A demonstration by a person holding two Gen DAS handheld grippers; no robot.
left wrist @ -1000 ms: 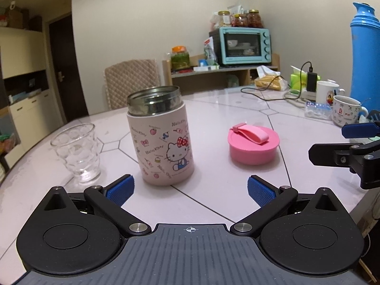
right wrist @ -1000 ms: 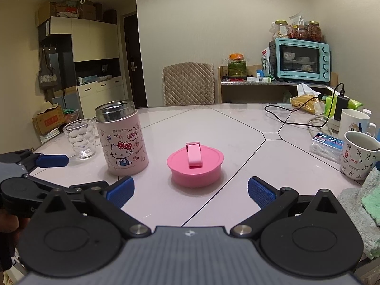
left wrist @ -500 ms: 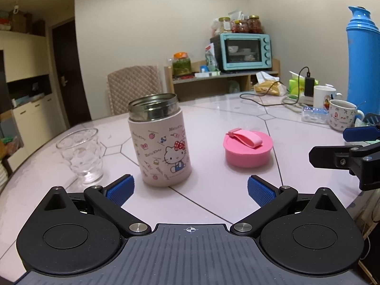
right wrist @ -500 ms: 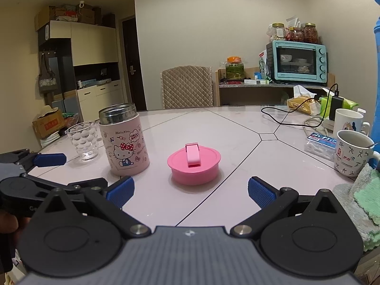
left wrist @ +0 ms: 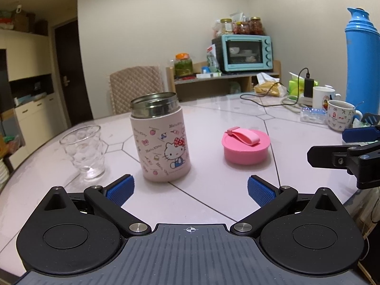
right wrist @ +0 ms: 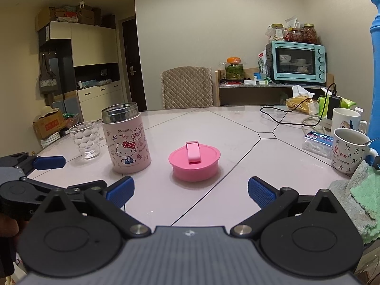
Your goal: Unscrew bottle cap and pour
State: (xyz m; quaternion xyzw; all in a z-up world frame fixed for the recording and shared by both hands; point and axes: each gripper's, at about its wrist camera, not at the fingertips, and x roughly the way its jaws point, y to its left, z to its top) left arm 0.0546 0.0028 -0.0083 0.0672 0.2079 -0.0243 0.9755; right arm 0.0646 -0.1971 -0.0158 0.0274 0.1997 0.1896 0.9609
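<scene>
Bottle (left wrist: 162, 140) stands upright and uncapped on the table (left wrist: 213, 109), its pink cap (left wrist: 245, 146) just beside it and the glass (left wrist: 83, 150) on its other side. I hold both left gripper (left wrist: 190, 187) and right gripper (right wrist: 190, 187) spread and empty. An off-centre squeeze could tip its open mouth.

Far ahead of the fingers, a teal toaster oven (right wrist: 298, 62) sits on a wooden shelf (right wrist: 273, 87), jars on top of it. A quilted chair (right wrist: 187, 87) stands behind the pale worktop (right wrist: 237, 128). Right of the fingers are two mugs (right wrist: 350, 153), a black cable (right wrist: 285, 116), a blue thermos (left wrist: 362, 64) and a green cloth (right wrist: 365, 197).
</scene>
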